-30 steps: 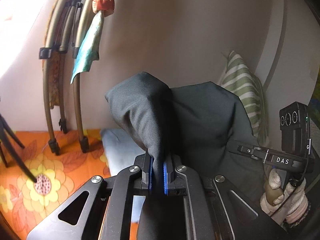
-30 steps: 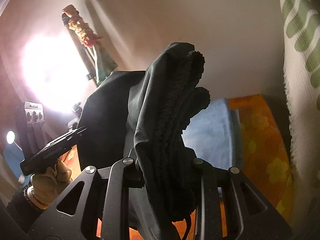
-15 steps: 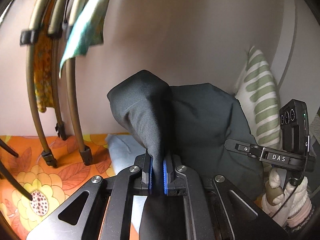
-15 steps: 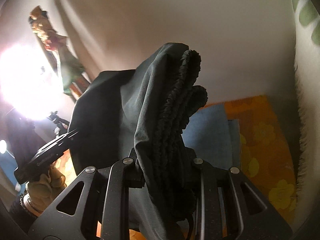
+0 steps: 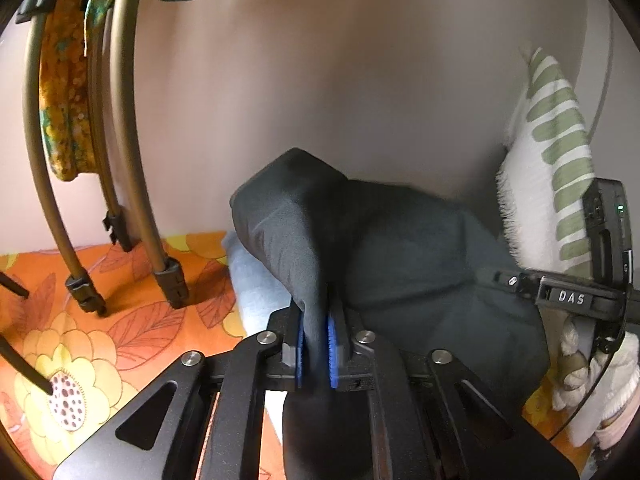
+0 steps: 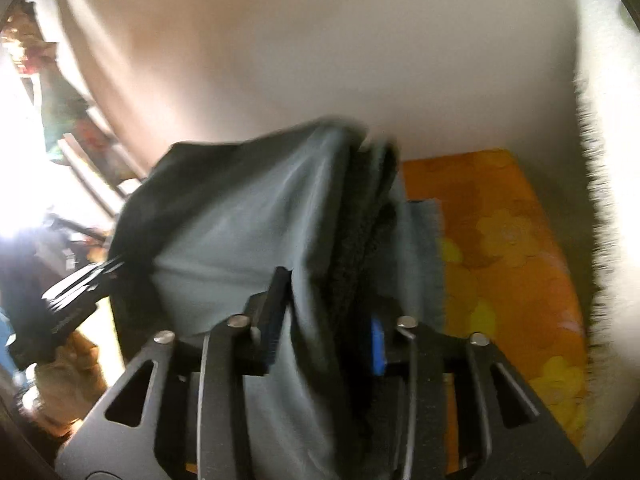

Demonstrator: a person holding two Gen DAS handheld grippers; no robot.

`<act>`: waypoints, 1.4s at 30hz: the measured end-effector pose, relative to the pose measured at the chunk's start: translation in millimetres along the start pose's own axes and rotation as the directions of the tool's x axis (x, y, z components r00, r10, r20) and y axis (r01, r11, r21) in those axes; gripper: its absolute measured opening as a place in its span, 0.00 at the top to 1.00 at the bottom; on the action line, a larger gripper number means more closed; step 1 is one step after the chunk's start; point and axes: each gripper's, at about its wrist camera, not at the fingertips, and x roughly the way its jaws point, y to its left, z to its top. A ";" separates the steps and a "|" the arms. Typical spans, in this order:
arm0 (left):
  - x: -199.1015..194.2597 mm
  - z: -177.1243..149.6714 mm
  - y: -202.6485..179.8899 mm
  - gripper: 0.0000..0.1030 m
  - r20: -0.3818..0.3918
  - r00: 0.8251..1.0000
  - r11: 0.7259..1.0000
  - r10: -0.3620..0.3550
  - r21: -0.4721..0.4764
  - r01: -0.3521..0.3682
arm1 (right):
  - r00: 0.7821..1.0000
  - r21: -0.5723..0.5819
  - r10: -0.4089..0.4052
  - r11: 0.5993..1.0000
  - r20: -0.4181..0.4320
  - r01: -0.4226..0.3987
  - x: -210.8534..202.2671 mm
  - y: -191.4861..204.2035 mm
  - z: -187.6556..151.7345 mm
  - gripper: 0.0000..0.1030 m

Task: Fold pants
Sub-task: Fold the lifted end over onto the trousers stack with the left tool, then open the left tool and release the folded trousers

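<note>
The dark grey, soft, limp fabric pants (image 5: 420, 264) hang above the orange floral bed (image 5: 120, 332), left gripper (image 5: 316, 344) fingers clamped on a fold; right gripper (image 6: 324, 344) fingers have just spread around the bunched elastic waistband (image 6: 360, 240), its thickest, surest hold.

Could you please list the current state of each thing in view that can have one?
Dark pants: bunched, held up by both grippers.
Left gripper: shut on the pants, jaws just eased slightly.
Right gripper: jaws just opening, pants between them, pads no longer pressing.
Blue cloth: lying on the orange bedsheet.
Striped cushion: propped against the wall.
</note>
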 end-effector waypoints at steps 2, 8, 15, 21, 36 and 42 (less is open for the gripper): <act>1.5 2.9 0.7 0.83 -0.016 0.999 1.000 0.028 -0.008 -0.028 | 0.999 0.014 -0.047 0.999 0.012 0.046 -4.1 -6.3 3.1 0.54; -15.0 3.6 5.0 0.75 0.001 0.999 0.999 0.044 -0.029 -0.044 | 0.995 0.001 -0.093 0.996 0.048 0.093 -24.6 -9.6 -0.6 0.53; -34.4 -3.8 3.4 0.75 0.000 0.999 0.999 0.041 -0.003 -0.041 | 0.994 -0.012 -0.093 0.996 0.063 0.094 -37.8 -3.3 -13.3 0.53; -55.5 -13.2 0.4 0.75 -0.004 1.000 1.000 0.028 -0.004 -0.028 | 0.992 -0.013 -0.098 0.995 0.078 0.100 -56.2 6.3 -23.7 0.53; -151.9 -38.4 -32.7 0.75 0.057 0.998 0.999 0.015 0.050 -0.018 | 0.986 -0.052 -0.103 0.992 0.134 0.111 -142.3 50.9 -64.5 0.53; -193.9 -53.1 -47.9 0.75 0.096 0.995 0.997 0.002 0.082 -0.010 | 0.984 -0.089 -0.100 0.990 0.148 0.114 -174.7 77.3 -88.6 0.53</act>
